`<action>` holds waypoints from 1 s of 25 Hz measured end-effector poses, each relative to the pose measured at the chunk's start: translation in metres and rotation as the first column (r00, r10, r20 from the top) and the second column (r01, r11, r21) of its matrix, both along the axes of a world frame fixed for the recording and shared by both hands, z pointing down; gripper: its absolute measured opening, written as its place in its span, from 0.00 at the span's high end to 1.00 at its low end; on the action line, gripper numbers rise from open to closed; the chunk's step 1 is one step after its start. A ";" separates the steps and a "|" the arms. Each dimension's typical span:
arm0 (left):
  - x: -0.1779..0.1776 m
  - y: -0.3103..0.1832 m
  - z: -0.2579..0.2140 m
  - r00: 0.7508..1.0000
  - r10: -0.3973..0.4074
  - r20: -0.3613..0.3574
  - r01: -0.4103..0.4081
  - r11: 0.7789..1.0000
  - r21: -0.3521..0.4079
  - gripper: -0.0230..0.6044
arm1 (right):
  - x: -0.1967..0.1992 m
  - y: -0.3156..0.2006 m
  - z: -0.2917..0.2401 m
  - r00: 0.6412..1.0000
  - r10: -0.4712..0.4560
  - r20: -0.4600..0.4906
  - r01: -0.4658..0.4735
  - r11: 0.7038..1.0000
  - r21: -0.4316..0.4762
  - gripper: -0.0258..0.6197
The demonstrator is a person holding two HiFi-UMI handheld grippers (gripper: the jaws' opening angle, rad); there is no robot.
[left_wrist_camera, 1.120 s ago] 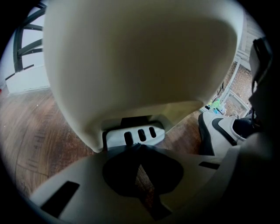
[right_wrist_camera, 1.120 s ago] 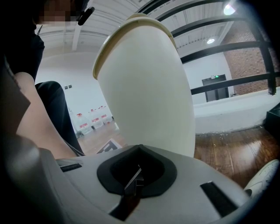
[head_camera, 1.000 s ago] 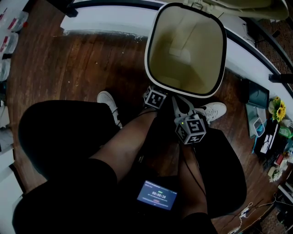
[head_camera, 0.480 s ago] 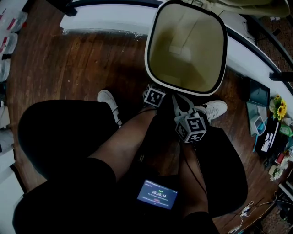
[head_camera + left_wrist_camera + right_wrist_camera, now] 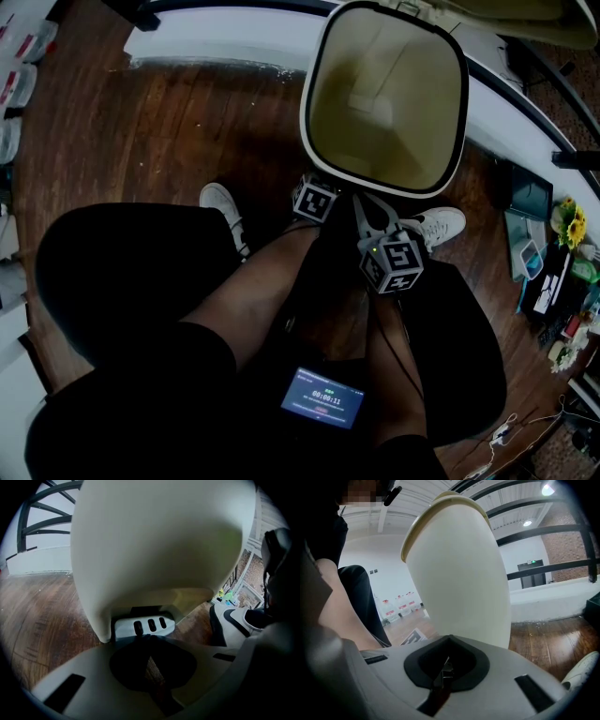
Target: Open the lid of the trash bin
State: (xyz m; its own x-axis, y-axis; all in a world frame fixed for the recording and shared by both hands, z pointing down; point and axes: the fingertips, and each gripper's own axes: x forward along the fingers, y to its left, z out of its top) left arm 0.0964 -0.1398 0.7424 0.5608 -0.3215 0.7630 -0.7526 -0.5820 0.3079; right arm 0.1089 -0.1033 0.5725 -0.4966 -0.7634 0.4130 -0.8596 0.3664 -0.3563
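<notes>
The trash bin point(image 5: 384, 98) stands on the wood floor with its mouth uncovered, and I look down into its cream inside. Its lid point(image 5: 511, 13) is tipped up behind it at the top edge. In the left gripper view the bin's white body point(image 5: 159, 541) fills the picture, with a grey foot pedal point(image 5: 144, 626) with three slots at its base. My left gripper point(image 5: 149, 638) is shut, its tips right at the pedal. My right gripper point(image 5: 446, 662) is shut on nothing, close in front of the bin's side point(image 5: 459, 578). Both marker cubes point(image 5: 316, 200) point(image 5: 392, 264) sit below the bin's front rim.
The person's legs and white shoes point(image 5: 222, 208) point(image 5: 441, 225) flank the grippers. A lit phone screen point(image 5: 322, 398) lies on the lap. A white ledge point(image 5: 216, 42) runs behind the bin. Small cluttered items point(image 5: 562, 281) lie at the right edge.
</notes>
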 end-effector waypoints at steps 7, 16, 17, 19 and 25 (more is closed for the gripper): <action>-0.006 0.002 0.006 1.000 -0.002 -0.004 0.002 1.000 0.029 0.91 | 0.000 0.001 0.003 1.000 0.001 -0.002 -0.001 1.000 0.000 0.93; 0.000 0.003 -0.004 0.998 0.007 -0.067 -0.003 0.998 0.067 0.91 | 0.001 0.003 0.004 1.000 0.002 0.001 -0.002 1.000 -0.010 0.93; 0.000 0.004 -0.005 0.997 0.008 -0.072 -0.003 0.998 0.068 0.91 | 0.001 0.004 0.004 1.000 0.005 0.000 -0.005 1.000 -0.015 0.93; 0.000 0.004 -0.008 0.996 0.008 -0.085 -0.001 0.997 0.073 0.91 | 0.001 0.003 0.004 1.000 0.005 -0.003 -0.005 1.000 -0.014 0.93; 0.000 0.006 -0.015 0.994 -0.007 -0.112 0.018 0.995 0.103 0.91 | -0.001 0.004 0.004 1.000 -0.002 0.001 0.002 1.000 -0.007 0.93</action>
State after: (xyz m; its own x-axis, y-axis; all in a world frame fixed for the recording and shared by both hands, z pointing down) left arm 0.0968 -0.1341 0.7278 0.6358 -0.4029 0.6583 -0.7245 -0.6057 0.3290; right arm 0.1075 -0.0993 0.5764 -0.4988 -0.7593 0.4180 -0.8583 0.3657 -0.3599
